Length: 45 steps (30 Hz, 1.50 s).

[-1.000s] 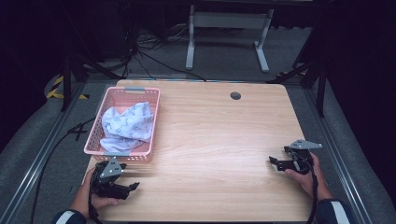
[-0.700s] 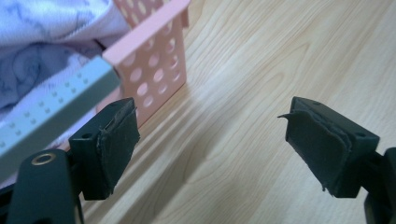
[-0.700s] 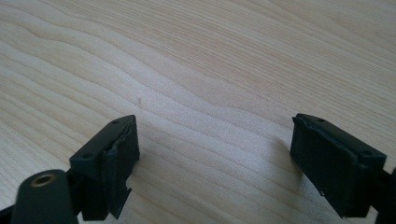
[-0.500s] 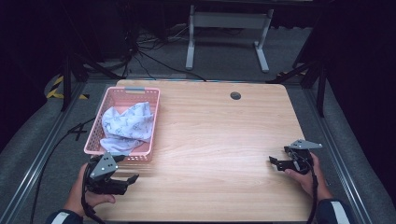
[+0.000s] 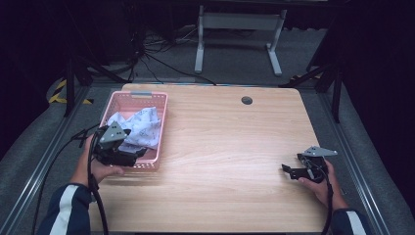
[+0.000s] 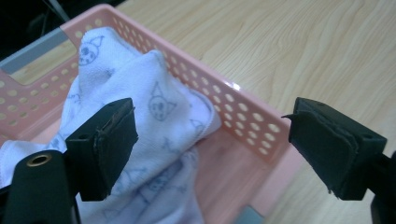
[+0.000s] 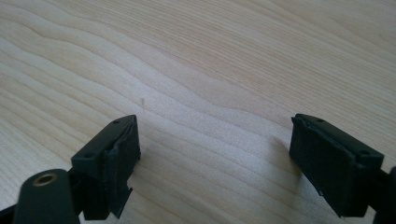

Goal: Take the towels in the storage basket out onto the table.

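Observation:
A pink perforated basket [image 5: 159,122] stands at the table's left side with a crumpled white printed cloth [image 5: 139,127] inside. My left gripper [image 5: 139,155] hovers over the basket's near end, open, its jaws wide apart above the cloth [image 6: 154,140] and the basket wall [image 6: 243,121]. Nothing is between them. My right gripper [image 5: 289,170] rests low over the bare wood near the table's right front edge, open and empty, with the tabletop [image 7: 210,70] in front of its jaws.
The wooden table [image 5: 230,147] has a round cable hole [image 5: 246,100] near its far edge. A white metal stand [image 5: 235,29] and cables lie on the dark floor beyond. Rails run along both sides of the table.
My left gripper has risen from the table's front left corner and moved forward over the basket's near end. The right gripper has stayed put.

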Available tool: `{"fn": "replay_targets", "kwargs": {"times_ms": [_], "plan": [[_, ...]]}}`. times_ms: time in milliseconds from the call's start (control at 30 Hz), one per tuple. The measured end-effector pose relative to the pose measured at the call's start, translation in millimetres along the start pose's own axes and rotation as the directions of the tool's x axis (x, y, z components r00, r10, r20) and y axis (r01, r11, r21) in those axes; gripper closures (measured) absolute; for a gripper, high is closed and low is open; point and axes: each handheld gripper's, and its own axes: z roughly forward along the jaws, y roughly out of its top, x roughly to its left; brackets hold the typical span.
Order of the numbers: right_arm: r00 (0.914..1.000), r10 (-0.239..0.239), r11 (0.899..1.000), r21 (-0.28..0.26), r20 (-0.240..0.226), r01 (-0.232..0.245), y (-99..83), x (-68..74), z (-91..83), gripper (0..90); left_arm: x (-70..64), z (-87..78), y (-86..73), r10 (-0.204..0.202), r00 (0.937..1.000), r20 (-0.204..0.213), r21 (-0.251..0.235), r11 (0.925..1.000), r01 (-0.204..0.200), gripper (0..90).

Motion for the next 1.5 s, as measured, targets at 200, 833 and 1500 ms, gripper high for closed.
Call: {"fn": "replay_targets", "kwargs": {"times_ms": [200, 833, 1500], "plan": [[1.0000, 0.000, 1.000, -0.001, -0.002, 0.000, -0.2, 0.4, -0.2, 16.9, 31.1, 24.7, 13.3, -0.013, 0.9980, -0.062, 0.127, 0.9917, 0.021, 15.6], [0.9998, -0.013, 1.000, -0.008, -0.012, 0.013, -1.0, 0.9, 0.1, 16.7, 62.4, 118.1, -4.8, -0.121, 0.9927, -0.002, 0.459, 0.8819, 0.108, 0.0], [0.9995, -0.022, 1.000, -0.010, -0.022, 0.022, -0.3, 1.6, 1.2, 16.5, 64.1, 121.3, 3.2, -0.152, 0.9881, -0.024, 0.523, 0.8403, 0.142, 22.3]]}}
